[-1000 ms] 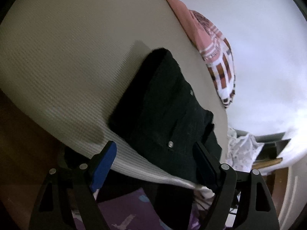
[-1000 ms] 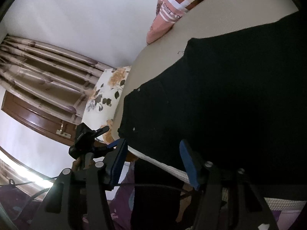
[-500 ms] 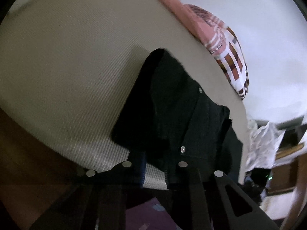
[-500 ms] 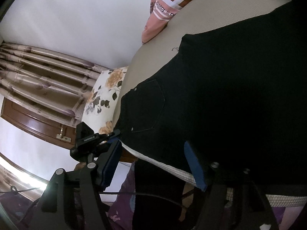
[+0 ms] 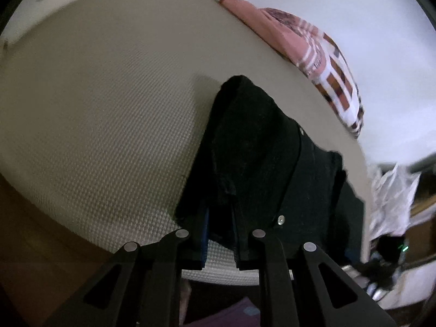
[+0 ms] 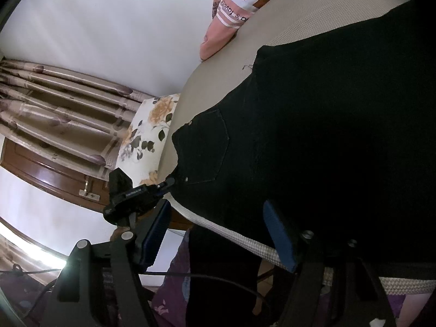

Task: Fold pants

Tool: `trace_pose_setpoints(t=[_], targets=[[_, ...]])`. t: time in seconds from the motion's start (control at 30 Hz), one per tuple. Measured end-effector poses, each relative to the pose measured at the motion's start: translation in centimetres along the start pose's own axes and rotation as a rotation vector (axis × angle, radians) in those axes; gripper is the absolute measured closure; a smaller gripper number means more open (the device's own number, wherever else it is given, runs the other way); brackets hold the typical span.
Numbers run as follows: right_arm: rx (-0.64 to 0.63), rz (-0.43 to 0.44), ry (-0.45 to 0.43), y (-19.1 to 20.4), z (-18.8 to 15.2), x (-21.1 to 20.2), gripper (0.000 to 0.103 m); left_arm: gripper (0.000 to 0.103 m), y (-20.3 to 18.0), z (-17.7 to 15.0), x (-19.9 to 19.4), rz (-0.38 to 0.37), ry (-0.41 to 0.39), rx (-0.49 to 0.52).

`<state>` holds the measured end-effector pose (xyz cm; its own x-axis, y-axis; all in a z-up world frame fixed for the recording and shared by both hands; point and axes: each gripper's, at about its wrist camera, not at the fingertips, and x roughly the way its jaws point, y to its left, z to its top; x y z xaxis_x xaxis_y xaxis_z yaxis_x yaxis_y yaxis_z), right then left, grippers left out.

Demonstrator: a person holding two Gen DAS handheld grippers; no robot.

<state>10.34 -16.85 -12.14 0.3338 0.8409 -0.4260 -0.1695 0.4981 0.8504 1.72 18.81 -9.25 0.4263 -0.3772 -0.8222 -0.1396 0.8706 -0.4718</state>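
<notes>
Both views are dim and soft, with strong fisheye bending and black vignette corners; the wall (image 5: 340, 13) reads evenly bright, and the mattress (image 5: 109, 109) falls into brown shade toward the lower left. The black pants (image 5: 259, 150) lose almost all detail, show only a faint grain and one glinting rivet, and throw a soft shadow on the mattress to their left; the right edge of the left view is motion-smeared. In the right view, a strip of glare burns out at the lower left beside the curtain (image 6: 54, 103), and the pants (image 6: 340, 136) go nearly pure black.
</notes>
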Motion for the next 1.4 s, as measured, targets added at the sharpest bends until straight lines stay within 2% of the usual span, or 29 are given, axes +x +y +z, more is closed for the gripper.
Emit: trace_pose_setpoints(t=[0.3, 0.43, 0.57, 0.7, 0.8, 0.9, 0.97, 1.0, 1.07, 1.17, 1.27, 1.4], targets=[[-0.011, 0.021, 0.001, 0.3, -0.2, 0.4, 0.032, 0.077, 0.3, -0.2, -0.1, -0.018, -0.007, -0.011], [-0.027, 0.015, 0.013, 0.7, -0.2, 0.8, 0.030, 0.059, 0.0, 0.1, -0.1, -0.056, 0.010, -0.034], [-0.012, 0.031, 0.007, 0.4, -0.2, 0.7, 0.030, 0.054, -0.2, 0.5, -1.2, -0.046, -0.010, -0.061], [-0.010, 0.037, 0.010, 0.4, -0.2, 0.7, 0.030, 0.052, 0.6, 0.2, -3.0, -0.059, -0.042, -0.130], [-0.007, 0.043, 0.010, 0.3, -0.1, 0.6, 0.030, 0.052, 1.3, -1.4, -3.2, -0.128, -0.015, -0.215], [0.000, 0.050, 0.009, 0.2, -0.1, 0.6, 0.029, 0.052, 1.4, -2.5, -1.6, -0.139, 0.045, -0.246], [-0.002, 0.050, 0.011, 0.3, 0.0, 0.6, 0.029, 0.052, 2.0, -2.7, -0.4, -0.187, 0.071, -0.295], [-0.003, 0.048, 0.012, 0.3, 0.0, 0.5, 0.029, 0.052, 2.1, -2.7, 0.0, -0.207, 0.073, -0.313], [-0.001, 0.049, 0.012, 0.3, 0.0, 0.5, 0.029, 0.052, 2.2, -2.4, 0.9, -0.185, 0.082, -0.313], [0.008, 0.052, 0.012, 0.3, 0.2, 0.4, 0.029, 0.052, 2.7, -2.3, 1.4, -0.220, 0.062, -0.362], [0.010, 0.053, 0.011, 0.2, 0.1, 0.5, 0.028, 0.045, 3.0, -1.9, 1.7, -0.264, 0.048, -0.390], [0.012, 0.055, 0.010, 0.2, 0.1, 0.5, 0.027, 0.030, 3.4, -1.7, 1.9, -0.332, 0.019, -0.449]])
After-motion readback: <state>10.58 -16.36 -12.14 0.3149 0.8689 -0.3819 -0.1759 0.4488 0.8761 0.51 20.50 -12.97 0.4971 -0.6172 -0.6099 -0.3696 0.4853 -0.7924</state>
